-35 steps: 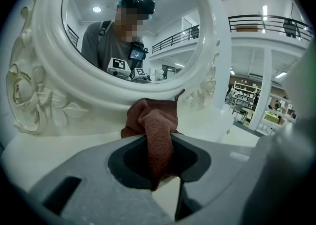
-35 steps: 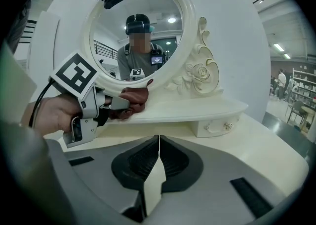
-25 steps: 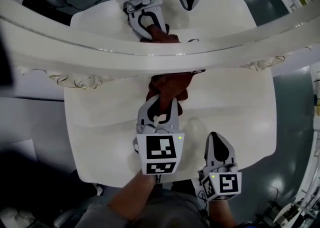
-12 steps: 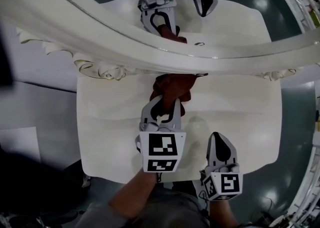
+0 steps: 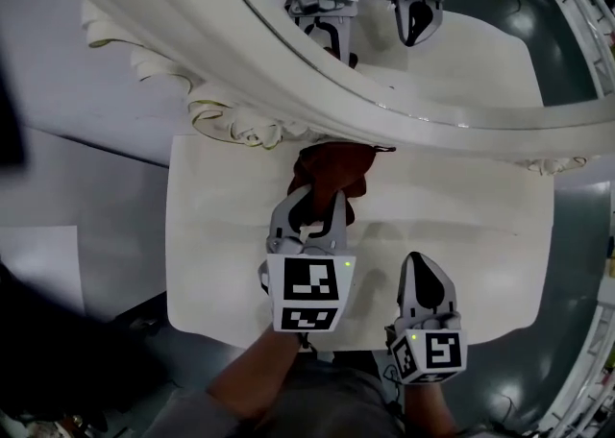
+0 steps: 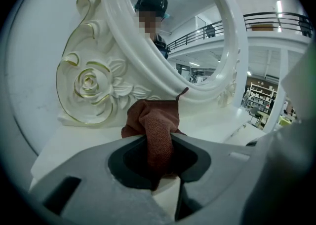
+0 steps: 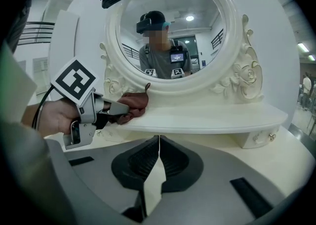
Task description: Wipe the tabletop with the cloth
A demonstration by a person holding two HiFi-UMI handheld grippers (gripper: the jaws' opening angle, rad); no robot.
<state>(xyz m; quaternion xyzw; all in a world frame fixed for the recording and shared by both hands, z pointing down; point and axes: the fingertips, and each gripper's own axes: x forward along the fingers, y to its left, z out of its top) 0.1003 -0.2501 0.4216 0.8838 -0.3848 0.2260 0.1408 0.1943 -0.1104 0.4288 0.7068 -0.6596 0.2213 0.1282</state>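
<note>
Comparing against one second ago: the white tabletop (image 5: 461, 263) sits further right in the head view, and more grey floor shows on the left. The oval mirror frame (image 5: 288, 61) now crosses that view on a steeper diagonal, with its carved scrollwork (image 5: 235, 124) just above the table's left part; earlier it ran nearly level.

Your two grippers hold almost the same places in the view as before. The left gripper (image 5: 312, 201) reaches forward over the middle of the table, jaws clamped on a fold of the reddish-brown cloth (image 5: 332, 167). The right gripper (image 5: 417, 268) hangs back near the front edge, well apart from the cloth, jaws pressed together with nothing between them.

Cloth position is unchanged. It is bunched on the raised shelf (image 7: 207, 115) at the foot of the mirror, touching the lower rim of the frame, just right of the rose carving (image 6: 91, 86). A small corner of it stands up against the frame. The rest trails back into the left jaws.
</note>
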